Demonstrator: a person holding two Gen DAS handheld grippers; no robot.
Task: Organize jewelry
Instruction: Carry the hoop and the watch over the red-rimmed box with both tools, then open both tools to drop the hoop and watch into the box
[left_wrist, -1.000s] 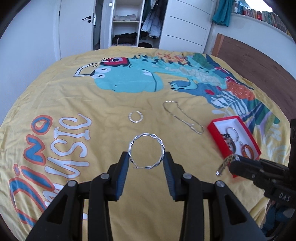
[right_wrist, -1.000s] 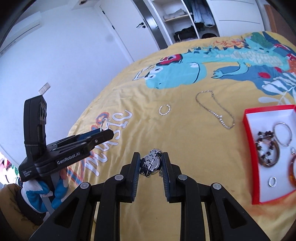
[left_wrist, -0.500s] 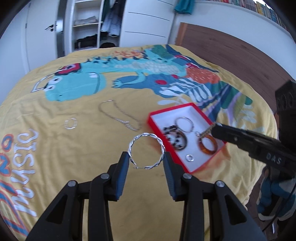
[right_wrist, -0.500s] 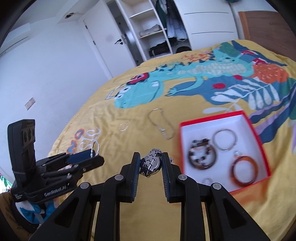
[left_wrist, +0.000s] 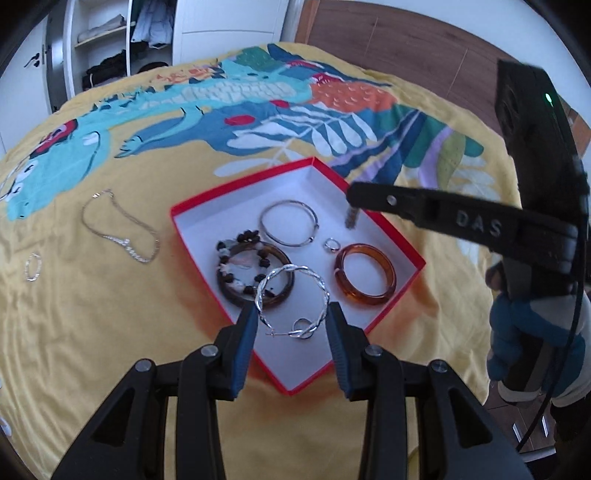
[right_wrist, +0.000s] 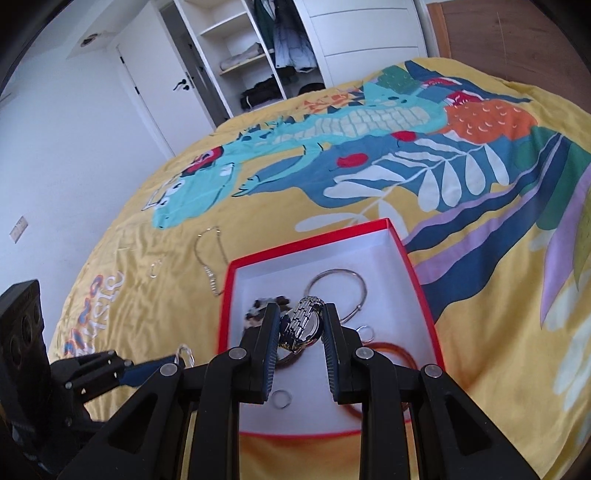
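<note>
I have the twisted silver hoop (left_wrist: 293, 301) pinched between the fingers of my left gripper (left_wrist: 291, 325), and a second ago it hung over bare yellow bedspread (left_wrist: 110, 332); now it sits above the near corner of the red box (left_wrist: 384, 225), so the carry is done and only the release remains. My right gripper (right_wrist: 300, 325) has made the same trip: its fingers are clamped on the steel watch (right_wrist: 303, 323), which is now over the middle of the box instead of out by the blanket's lettering. Inside the box already lie the amber bangle (left_wrist: 365, 275), a beaded bracelet (left_wrist: 255, 273), a thin silver bangle (left_wrist: 289, 223) and two small rings, though how high either held piece sits above the box floor I can't judge through this lens. Still out on the bedspread, toward its left side, are the silver chain (left_wrist: 122, 236) and a small hoop (left_wrist: 33, 266), so two more pickups follow.
</note>
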